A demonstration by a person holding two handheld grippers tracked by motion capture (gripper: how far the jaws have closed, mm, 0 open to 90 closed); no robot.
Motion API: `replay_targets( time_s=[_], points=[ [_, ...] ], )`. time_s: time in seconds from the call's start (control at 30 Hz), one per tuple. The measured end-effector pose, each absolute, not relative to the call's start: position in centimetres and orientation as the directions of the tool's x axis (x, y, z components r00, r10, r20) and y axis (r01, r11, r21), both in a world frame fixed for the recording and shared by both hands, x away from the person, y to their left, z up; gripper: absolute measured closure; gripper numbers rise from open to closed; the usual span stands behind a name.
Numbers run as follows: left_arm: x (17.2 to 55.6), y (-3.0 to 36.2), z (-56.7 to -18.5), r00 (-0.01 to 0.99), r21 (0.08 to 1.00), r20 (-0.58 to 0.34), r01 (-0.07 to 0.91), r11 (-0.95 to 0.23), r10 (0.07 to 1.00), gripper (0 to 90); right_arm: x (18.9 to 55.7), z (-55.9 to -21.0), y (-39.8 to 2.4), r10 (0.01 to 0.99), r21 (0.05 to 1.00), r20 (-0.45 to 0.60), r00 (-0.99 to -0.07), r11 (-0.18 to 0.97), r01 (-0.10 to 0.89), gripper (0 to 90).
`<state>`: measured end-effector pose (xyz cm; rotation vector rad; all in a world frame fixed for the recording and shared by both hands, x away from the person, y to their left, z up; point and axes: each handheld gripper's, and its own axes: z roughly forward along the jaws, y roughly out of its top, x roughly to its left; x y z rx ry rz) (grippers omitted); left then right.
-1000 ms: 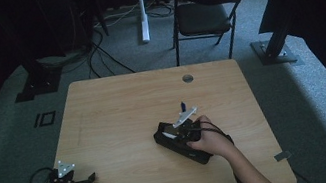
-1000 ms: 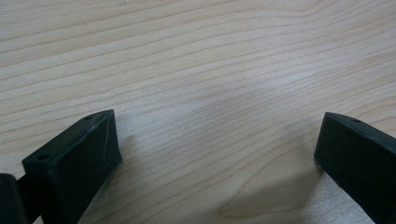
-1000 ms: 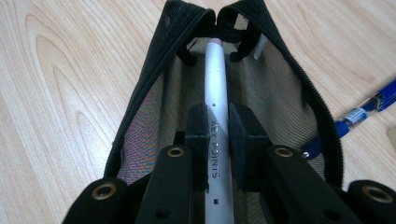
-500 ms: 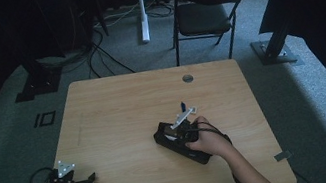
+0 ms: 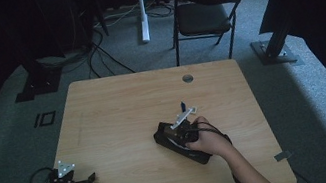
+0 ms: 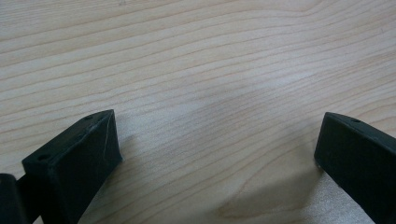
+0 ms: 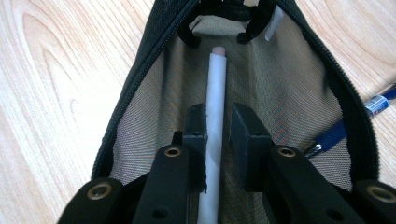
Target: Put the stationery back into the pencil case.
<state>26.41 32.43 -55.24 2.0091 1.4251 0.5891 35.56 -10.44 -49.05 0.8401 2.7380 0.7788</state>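
Near edge: your left gripper (image 5: 86,179) rests at the table's front-left corner, well apart from the work. In the left gripper view its jaws stand wide apart over the bare, pale wooden table (image 6: 201,70), with nothing between them.

Mid-table, right of centre: your right gripper (image 7: 217,116) is down inside the open black fabric pencil case with the zip edge (image 7: 126,93). Its jaws are drawn together around a slim white stick, a pen or pencil (image 7: 217,79). One pad touches it. A sliver of shadow shows at the other, but I read this as a clamp. The stick lies lengthwise along the case's tan mesh lining, tip pointing toward the far end.

Change since a second ago: almost none. In the high view the right gripper (image 5: 178,129), the case (image 5: 200,156) and both hands sit where they sat. My judgement: the stick has reached its place in the case and you are at the point of release, with the let-go not yet done.

Just past the case's rim: a blue pen with a white label (image 7: 355,121) lies on the wood, touching or nearly touching the zip edge. It is likely next to go in.

Farther: a round cable hole (image 5: 187,78) near the table's far edge, then a black folding chair (image 5: 202,8) on grey carpet.
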Motion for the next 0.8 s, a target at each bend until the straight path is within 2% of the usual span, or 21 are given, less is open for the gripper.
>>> replay_targets(
  time_s=[0.47,0.8],
  points=[
    [26.4,32.4,-55.2,0.325,0.692,0.014,0.680,-0.244,0.946,0.2,35.4,-47.3,-11.6,0.580,0.590,0.001,-0.815,0.657,0.469,76.1],
    [26.4,32.4,-55.2,0.325,0.692,0.014,0.679,-0.244,0.946,0.2,35.4,-45.3,-12.6,0.591,0.704,0.032,-0.806,0.559,0.439,77.1]
  ],
)
